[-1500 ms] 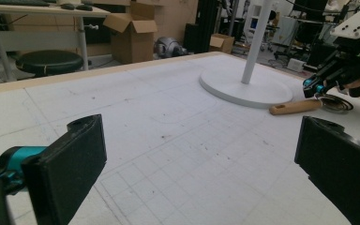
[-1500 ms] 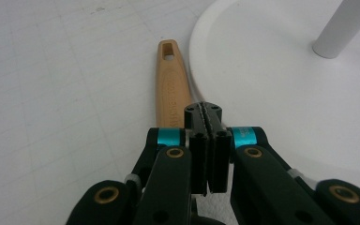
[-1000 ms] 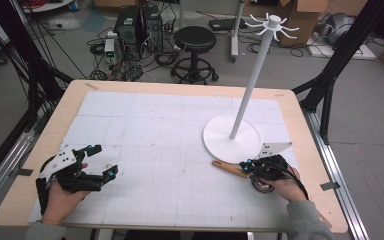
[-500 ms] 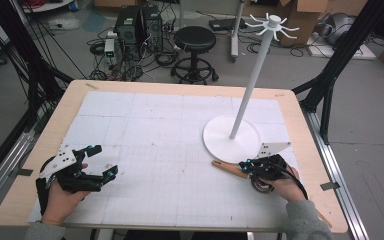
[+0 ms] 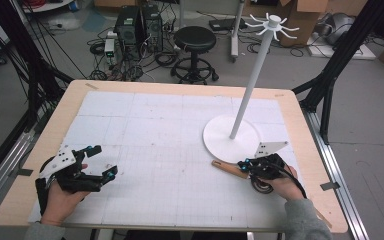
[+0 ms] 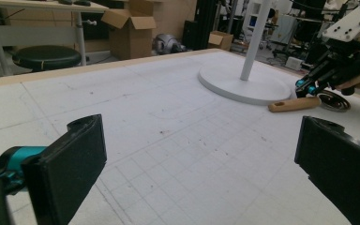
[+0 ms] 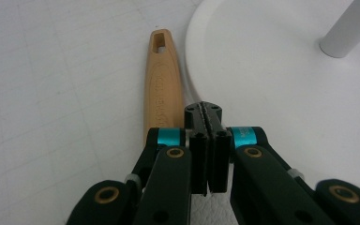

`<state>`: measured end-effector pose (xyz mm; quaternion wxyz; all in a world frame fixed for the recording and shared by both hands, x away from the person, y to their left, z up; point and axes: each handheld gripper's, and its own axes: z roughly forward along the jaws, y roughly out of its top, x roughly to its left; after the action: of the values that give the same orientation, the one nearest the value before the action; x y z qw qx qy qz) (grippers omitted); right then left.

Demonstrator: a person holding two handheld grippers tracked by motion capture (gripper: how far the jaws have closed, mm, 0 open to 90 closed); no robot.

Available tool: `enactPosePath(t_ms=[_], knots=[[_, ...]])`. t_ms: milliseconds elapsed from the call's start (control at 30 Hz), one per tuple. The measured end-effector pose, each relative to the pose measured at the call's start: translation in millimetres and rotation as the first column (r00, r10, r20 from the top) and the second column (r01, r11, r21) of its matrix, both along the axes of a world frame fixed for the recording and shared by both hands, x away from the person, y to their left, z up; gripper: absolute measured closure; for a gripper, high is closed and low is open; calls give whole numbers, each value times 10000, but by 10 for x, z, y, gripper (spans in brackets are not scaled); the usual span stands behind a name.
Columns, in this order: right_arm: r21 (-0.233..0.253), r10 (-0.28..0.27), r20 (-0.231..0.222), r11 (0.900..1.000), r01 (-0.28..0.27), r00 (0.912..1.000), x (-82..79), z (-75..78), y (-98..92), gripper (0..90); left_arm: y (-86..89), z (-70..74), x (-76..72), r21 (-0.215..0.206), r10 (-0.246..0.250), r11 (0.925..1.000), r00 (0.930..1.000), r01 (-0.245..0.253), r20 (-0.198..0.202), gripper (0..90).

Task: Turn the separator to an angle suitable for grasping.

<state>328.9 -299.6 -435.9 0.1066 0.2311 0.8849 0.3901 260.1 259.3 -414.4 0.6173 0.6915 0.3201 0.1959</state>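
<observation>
A tool with a tan wooden handle and a round metal head lies on the table just in front of the white stand's round base. My right gripper hovers over the tool's handle end near the head, its jaws pressed together with nothing visible between them. In the right gripper view the shut right gripper sits just right of the handle, at the base's rim. My left gripper rests at the table's front left, jaws wide open and empty.
The stand's thin pole rises to a ring of hooks. The table's wooden border frames a white gridded mat. A black stool and cables lie beyond the far edge.
</observation>
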Motion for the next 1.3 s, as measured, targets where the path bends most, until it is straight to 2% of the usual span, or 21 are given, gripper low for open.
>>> enactPosePath(t_ms=[467,833,1100,1300], knots=[[-164,260,-223,9995,-263,9994,12,-15,67,900,7,-6,-6,25,11,10000,10000,-11,-26,29],[-348,410,-214,9985,-417,9989,16,-15,117,900,9,-8,-13,19,21,10000,10000,-21,-42,29],[-590,748,-262,9953,-762,9969,26,-2,217,900,21,-14,-27,35,27,10000,10000,-27,-66,29],[-595,804,-310,9948,-821,9963,33,-1,244,900,36,-14,-36,54,51,10000,10000,-51,-69,29]])
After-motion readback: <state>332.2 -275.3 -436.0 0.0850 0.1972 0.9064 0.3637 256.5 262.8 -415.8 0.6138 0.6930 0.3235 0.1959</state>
